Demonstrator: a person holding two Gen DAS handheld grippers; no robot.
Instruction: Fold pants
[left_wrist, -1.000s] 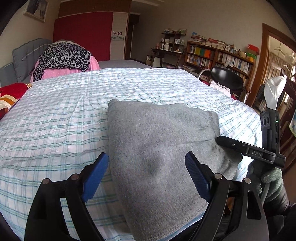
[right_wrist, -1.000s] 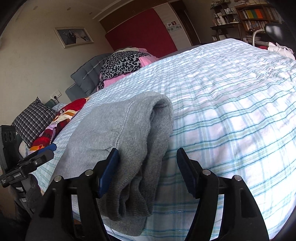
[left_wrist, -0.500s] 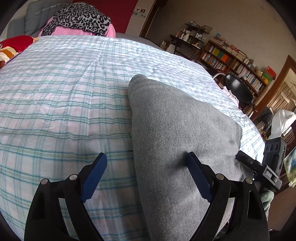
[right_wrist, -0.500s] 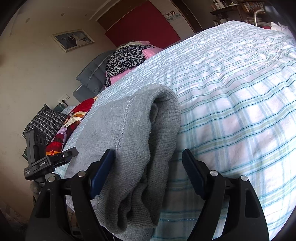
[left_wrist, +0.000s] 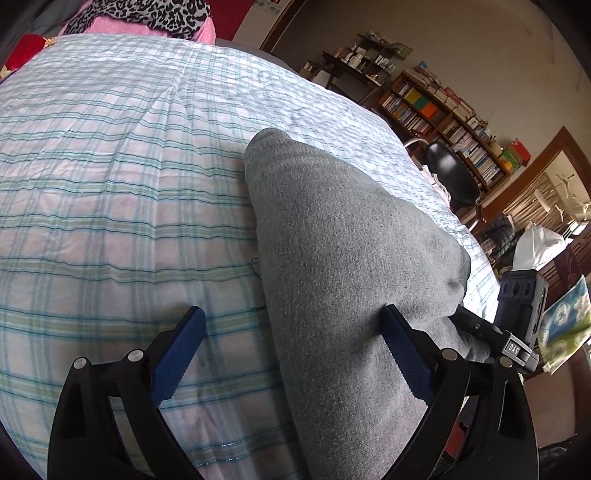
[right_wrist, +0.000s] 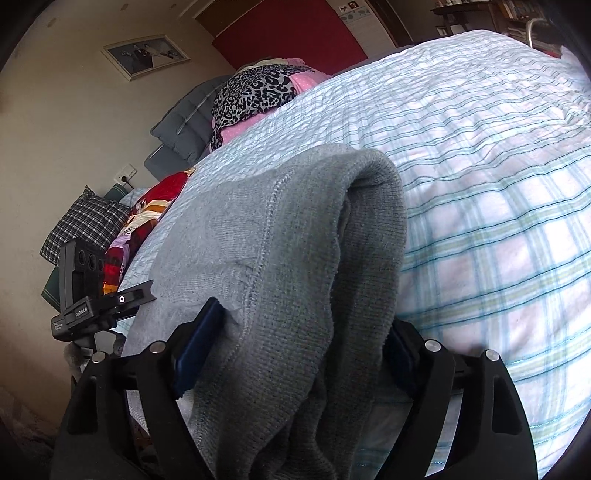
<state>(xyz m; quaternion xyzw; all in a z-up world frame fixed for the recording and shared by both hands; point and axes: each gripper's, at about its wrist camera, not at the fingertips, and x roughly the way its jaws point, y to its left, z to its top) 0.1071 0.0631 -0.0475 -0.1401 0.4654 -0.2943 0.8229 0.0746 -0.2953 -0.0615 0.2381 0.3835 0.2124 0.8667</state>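
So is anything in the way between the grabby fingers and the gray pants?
Nothing visible. The gray pants already lie between the left gripper's opening fingers and the right gripper's fingers, on the checked bedsheet.

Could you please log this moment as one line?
task: fold pants | grey pants: folded on bed | left jaws: opening, astride pants edge | right jaws: open, straddling pants

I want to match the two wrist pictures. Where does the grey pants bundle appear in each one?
Left wrist view: the grey pants fill the centre and lower right, running under the right jaw.
Right wrist view: the pants fill the centre and lower left, between the jaws.
Shared landmark: the leopard-print cloth at the bed's far end.
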